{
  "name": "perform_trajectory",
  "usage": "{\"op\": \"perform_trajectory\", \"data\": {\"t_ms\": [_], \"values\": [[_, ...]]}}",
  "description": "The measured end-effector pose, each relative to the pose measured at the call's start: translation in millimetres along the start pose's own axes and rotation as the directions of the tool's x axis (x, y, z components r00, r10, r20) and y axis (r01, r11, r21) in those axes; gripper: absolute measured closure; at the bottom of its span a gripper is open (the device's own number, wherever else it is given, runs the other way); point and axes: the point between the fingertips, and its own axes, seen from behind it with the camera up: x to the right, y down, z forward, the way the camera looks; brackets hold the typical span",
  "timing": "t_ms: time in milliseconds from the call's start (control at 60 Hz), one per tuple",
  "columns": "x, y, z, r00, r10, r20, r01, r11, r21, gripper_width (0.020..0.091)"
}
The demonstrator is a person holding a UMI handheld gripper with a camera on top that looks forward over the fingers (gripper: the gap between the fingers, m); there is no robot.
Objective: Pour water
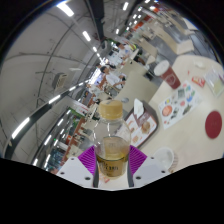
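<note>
The tool [112, 163] is clamped on a clear cup [112, 158] of amber liquid, both purple pads [88, 157] pressing its sides. The view is tilted. Just ahead stands a clear bottle [110, 112] holding similar liquid. One white tabletop [150, 95] beyond carries one red disc [212, 122] and printed cards [176, 105], whose writing cannot be read.

a white tabletop [140, 100] is carrying printed menu cards [178, 105], a red round disc [212, 122] and a white bowl [161, 68]; ceiling strip lights [65, 8] are glowing overhead.
</note>
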Motion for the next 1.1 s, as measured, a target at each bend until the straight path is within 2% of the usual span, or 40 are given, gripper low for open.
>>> {"op": "perform_trajectory", "data": {"t_ms": [67,150,250,350,450,650,667,700,767,883,950,1000,1067,1100], "values": [[10.4,-37.7,-9.8,0.977,-0.202,-0.071,0.206,0.976,0.065,0.0717],[35.5,-82.3,-36.0,0.892,-0.411,-0.191,0.434,0.895,0.105,0.0717],[94.5,-109.4,-45.7,0.737,-0.585,-0.339,0.635,0.771,0.051,0.0715],[150.6,-124.3,-57.8,0.616,-0.664,-0.424,0.726,0.688,-0.023,0.0720],[198.7,-121.1,-66.8,0.550,-0.703,-0.451,0.751,0.652,-0.100,0.0718],[255.0,-101.3,-78.8,0.518,-0.709,-0.479,0.739,0.653,-0.167,0.0717],[259.1,-99.8,-79.8,0.517,-0.707,-0.482,0.736,0.655,-0.172,0.0698],[256.4,-100.8,-81.1,0.527,-0.700,-0.482,0.744,0.654,-0.135,0.0706],[258.2,-97.7,-82.7,0.534,-0.691,-0.488,0.738,0.662,-0.131,0.0705],[259.1,-97.9,-81.5,0.535,-0.687,-0.491,0.735,0.665,-0.130,0.0614],[260.7,-95.2,-82.5,0.533,-0.685,-0.497,0.723,0.673,-0.153,0.0556],[261.5,-93.0,-87.5,0.529,-0.679,-0.508,0.710,0.683,-0.174,0.0451],[261.3,-87.5,-98.1,0.525,-0.673,-0.521,0.689,0.695,-0.205,0.0252],[258.8,-83.7,-104.9,0.520,-0.671,-0.528,0.678,0.700,-0.223,0.0253]]}}
